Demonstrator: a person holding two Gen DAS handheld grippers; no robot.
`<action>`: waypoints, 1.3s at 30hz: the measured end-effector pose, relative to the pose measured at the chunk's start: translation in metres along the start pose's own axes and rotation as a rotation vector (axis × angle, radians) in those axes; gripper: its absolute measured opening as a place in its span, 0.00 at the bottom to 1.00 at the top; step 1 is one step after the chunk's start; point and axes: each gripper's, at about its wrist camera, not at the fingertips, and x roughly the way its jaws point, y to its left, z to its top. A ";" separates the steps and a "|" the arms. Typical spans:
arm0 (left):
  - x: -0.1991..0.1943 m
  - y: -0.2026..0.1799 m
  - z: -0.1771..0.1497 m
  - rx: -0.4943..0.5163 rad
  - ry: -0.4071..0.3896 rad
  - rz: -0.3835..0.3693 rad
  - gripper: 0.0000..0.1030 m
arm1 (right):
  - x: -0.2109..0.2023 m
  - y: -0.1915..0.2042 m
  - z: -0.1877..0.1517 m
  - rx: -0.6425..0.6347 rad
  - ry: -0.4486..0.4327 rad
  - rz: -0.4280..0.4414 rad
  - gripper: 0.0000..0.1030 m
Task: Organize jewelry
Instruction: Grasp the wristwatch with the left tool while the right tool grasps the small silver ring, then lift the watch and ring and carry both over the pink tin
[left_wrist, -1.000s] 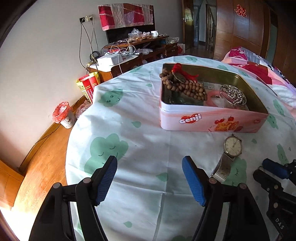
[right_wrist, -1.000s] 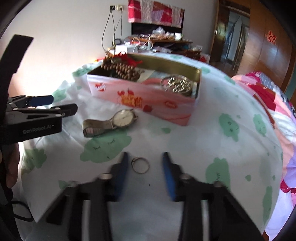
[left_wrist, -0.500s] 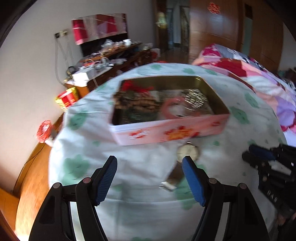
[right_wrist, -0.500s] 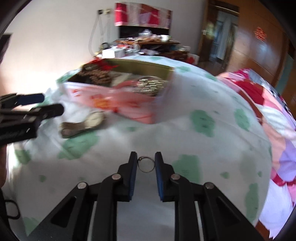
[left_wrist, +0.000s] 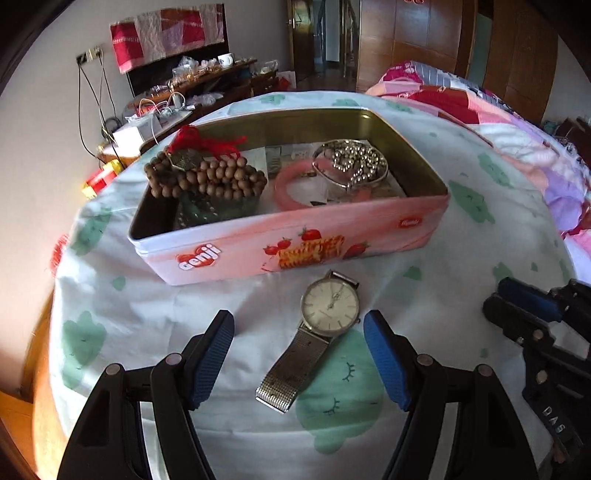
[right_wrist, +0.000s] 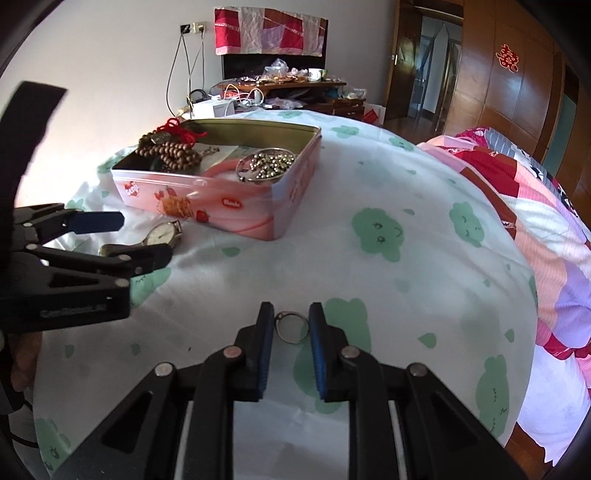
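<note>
A silver wristwatch (left_wrist: 325, 325) lies on the white cloth between the fingers of my open left gripper (left_wrist: 299, 347), just in front of the pink Genji tin (left_wrist: 295, 243). The tin holds wooden beads (left_wrist: 207, 177), a pink bangle (left_wrist: 295, 181) and a silver bead bracelet (left_wrist: 354, 162). My right gripper (right_wrist: 291, 325) is shut on a thin metal ring (right_wrist: 293, 326) and holds it just over the cloth. The watch (right_wrist: 162, 234) and tin (right_wrist: 236, 210) also show in the right wrist view, far left.
The round table has a white cloth with green cloud prints (right_wrist: 376, 229). A bed with a patchwork quilt (right_wrist: 535, 192) stands to the right. A cluttered sideboard (left_wrist: 192, 85) is behind, and a wooden floor (left_wrist: 22, 424) lies to the left.
My left gripper has swung right and closer, so the watch now lies between its fingers. My right gripper closed on the ring and still holds it.
</note>
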 end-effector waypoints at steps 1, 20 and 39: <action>0.001 0.001 0.001 -0.002 0.007 -0.006 0.71 | 0.000 0.000 0.000 -0.004 0.002 -0.001 0.21; -0.035 0.028 -0.024 -0.028 -0.058 -0.030 0.33 | -0.005 0.006 -0.002 -0.025 -0.025 0.010 0.21; -0.062 0.040 -0.018 -0.049 -0.123 0.027 0.33 | -0.024 0.025 0.014 -0.070 -0.091 0.008 0.21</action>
